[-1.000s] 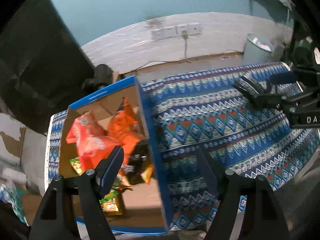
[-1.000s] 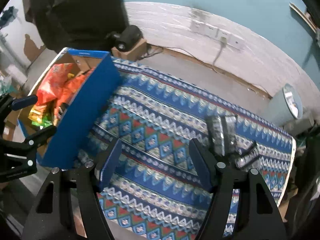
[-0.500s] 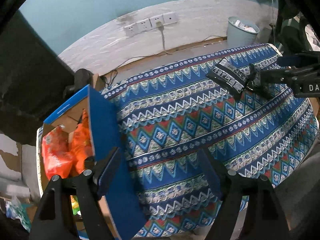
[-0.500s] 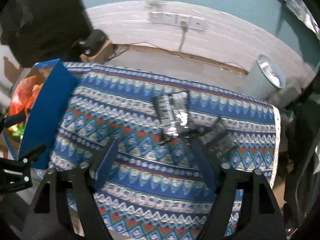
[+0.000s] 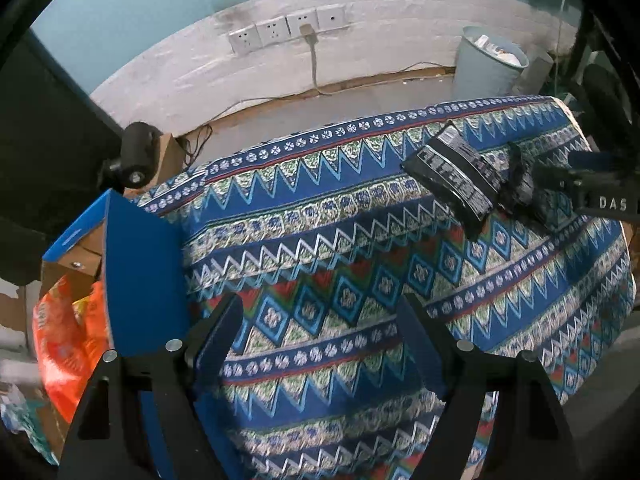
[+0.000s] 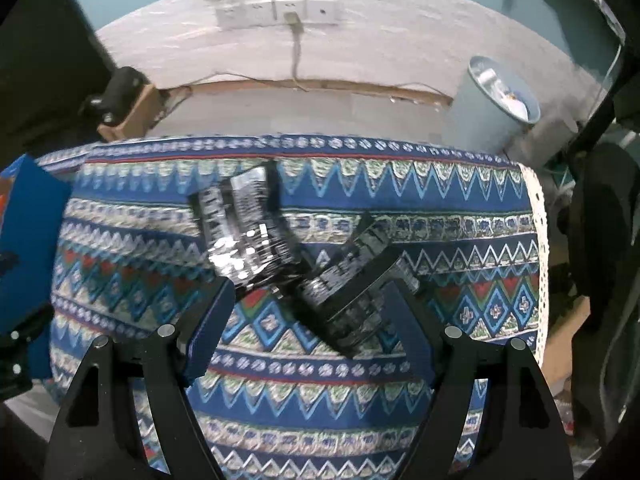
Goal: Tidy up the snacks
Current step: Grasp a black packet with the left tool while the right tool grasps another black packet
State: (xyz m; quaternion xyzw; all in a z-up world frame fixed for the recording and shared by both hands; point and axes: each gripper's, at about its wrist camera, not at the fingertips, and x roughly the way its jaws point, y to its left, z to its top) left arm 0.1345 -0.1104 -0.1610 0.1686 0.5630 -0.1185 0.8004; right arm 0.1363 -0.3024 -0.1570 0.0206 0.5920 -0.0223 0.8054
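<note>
Landmark: blue cardboard box (image 5: 144,276) at one end of the surface (image 5: 320,240), which is covered by a patterned blue cloth.

Left gripper (image 5: 320,336): jaws spread wide, nothing between them. It hovers above the cloth just beside the box's near blue wall. Inside the box, orange snack bags (image 5: 60,344) are visible (only partly, behind the wall).

Right gripper (image 6: 310,316): jaws wide apart, nothing clamped. It sits at the end of the surface far from the box, low over two black snack packets. The nearer black packet (image 6: 352,292) lies tilted between the fingertips; whether a finger touches it cannot be told (motion blur). The second black packet (image 6: 244,228) lies on the box side of the first, its corner overlapping or touching it.

From the left wrist view, the right gripper's dark body (image 5: 592,188) reaches in over those packets, well apart from the box.

Beyond the surface's far end from the box: grey waste bin (image 6: 492,108) on the floor; wall sockets (image 5: 288,32) with one cable plugged in.
</note>
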